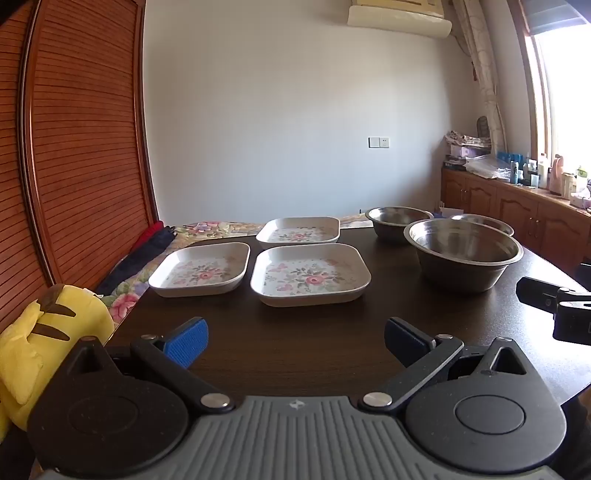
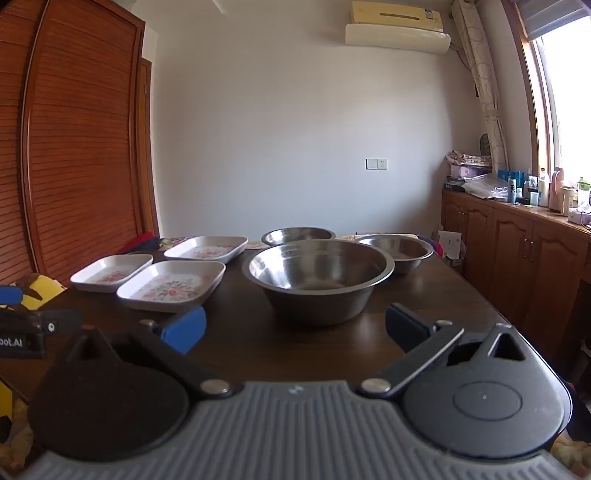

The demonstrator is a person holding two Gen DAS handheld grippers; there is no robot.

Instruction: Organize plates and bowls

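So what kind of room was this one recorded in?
Probably a lived-in home room, perhaps a bedroom doubling as a dining space: a dark wooden table, a floral bedspread beside it, a slatted wooden wardrobe door and a wall-mounted air conditioner.

Two low near-edge views across one shared table (image 1: 295, 350)
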